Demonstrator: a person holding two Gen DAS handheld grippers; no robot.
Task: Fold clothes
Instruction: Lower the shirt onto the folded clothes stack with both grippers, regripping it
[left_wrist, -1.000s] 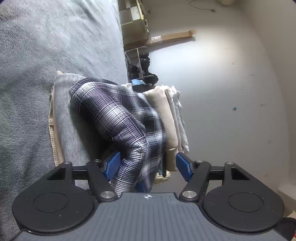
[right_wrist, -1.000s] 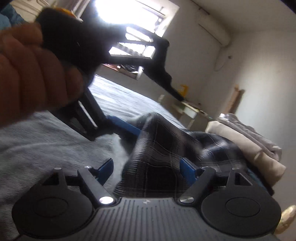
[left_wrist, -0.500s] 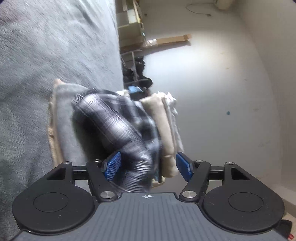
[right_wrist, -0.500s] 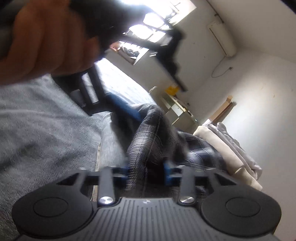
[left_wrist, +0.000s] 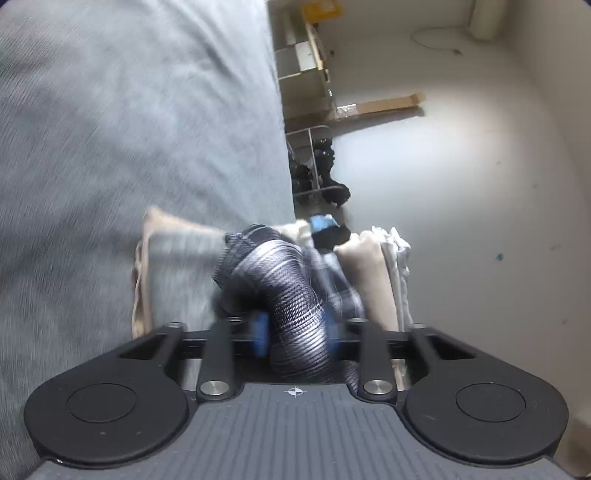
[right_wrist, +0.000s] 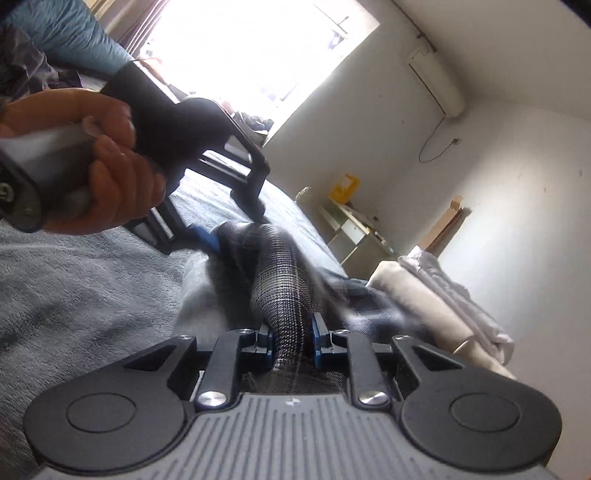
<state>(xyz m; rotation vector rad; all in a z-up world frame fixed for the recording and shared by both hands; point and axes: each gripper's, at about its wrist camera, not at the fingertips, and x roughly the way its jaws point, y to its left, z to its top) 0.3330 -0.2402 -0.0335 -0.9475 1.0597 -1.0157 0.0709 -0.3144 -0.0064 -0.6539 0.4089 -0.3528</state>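
Note:
A dark plaid garment lies bunched on a grey folded piece on the bed. My left gripper is shut on one bunched end of the plaid garment. My right gripper is shut on another fold of the same plaid garment. In the right wrist view the left gripper, held by a hand, grips the garment's far end. A stack of folded beige and white clothes stands beside the plaid garment, also seen in the right wrist view.
The grey bedcover spreads to the left. Beyond the bed edge are low shelves, a cardboard strip against the white wall, and dark shoes. A bright window and an air conditioner show in the right wrist view.
Both grippers have shut on the plaid garment, the right one first, then the left. The garment is now bunched tighter and lifted, and both views have shifted.

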